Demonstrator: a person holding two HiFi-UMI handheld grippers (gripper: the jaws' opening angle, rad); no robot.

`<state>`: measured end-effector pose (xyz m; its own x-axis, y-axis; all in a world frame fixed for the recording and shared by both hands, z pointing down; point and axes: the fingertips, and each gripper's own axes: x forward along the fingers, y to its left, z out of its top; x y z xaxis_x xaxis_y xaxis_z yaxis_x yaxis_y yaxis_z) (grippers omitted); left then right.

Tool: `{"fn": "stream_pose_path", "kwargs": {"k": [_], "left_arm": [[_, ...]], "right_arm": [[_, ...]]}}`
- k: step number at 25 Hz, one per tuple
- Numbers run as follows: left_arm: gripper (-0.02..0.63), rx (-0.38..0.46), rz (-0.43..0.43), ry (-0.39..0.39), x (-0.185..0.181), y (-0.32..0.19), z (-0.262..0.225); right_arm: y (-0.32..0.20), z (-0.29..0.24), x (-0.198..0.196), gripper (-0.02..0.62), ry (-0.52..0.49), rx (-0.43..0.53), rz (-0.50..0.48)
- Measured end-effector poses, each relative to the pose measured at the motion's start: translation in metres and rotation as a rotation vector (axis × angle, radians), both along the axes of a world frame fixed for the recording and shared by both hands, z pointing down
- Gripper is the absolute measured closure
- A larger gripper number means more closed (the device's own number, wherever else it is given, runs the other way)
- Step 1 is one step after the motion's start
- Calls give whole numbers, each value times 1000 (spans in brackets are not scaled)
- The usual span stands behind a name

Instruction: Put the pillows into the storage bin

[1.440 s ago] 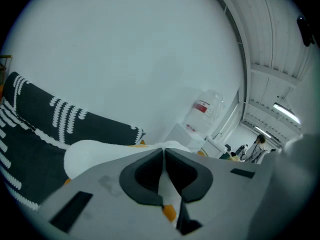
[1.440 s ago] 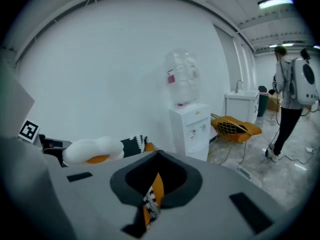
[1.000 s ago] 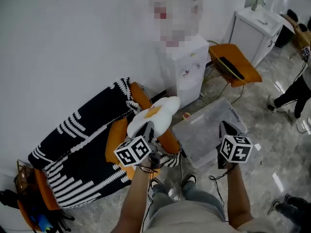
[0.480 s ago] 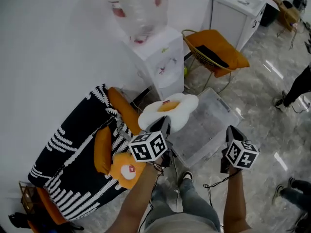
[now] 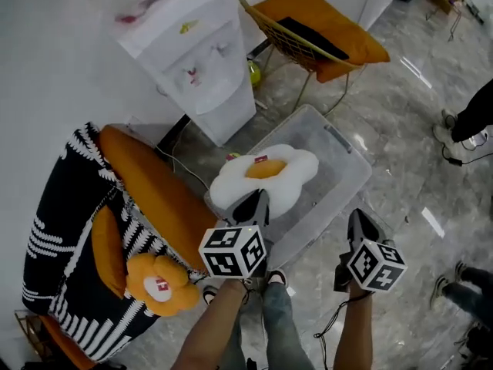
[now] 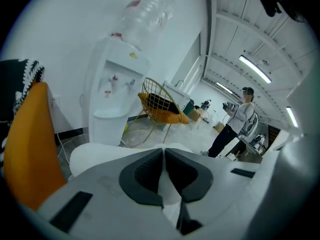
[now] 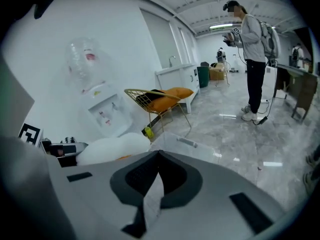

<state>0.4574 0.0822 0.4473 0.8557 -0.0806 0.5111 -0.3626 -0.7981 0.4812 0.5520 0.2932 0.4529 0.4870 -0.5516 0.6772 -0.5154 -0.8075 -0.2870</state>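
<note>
Head view: my left gripper (image 5: 257,200) pinches the fried-egg pillow (image 5: 266,173) above the storage bin's (image 5: 343,164) left end; my right gripper (image 5: 359,223) hangs off the bin's near edge.
Left gripper view: jaws clamped on white pillow fabric.
Right gripper view: jaws pressed together, empty.

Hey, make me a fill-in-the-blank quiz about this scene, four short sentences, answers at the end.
1. The pillow pinched in the left tool is shaped like a fried ____.
2. The clear storage bin stands on the grey ____.
3. An orange flower pillow lies on the black-and-____ striped throw.
4. The right tool is shut and holds ____.

Answers: egg; floor; white; nothing.
</note>
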Motion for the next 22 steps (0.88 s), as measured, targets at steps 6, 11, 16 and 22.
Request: {"fn": "stream_pose_path", "kwargs": {"k": [6, 11, 16, 22], "left_arm": [[588, 24, 62, -47, 18, 28, 68], [588, 25, 70, -80, 19, 40, 105], [407, 26, 134, -174, 15, 58, 151], [374, -56, 139, -220, -7, 68, 175]], "right_arm": [[38, 64, 4, 594, -53, -36, 53], [46, 85, 6, 594, -69, -57, 42], [49, 96, 8, 594, -83, -87, 13], [49, 106, 0, 594, -105, -104, 10]]}}
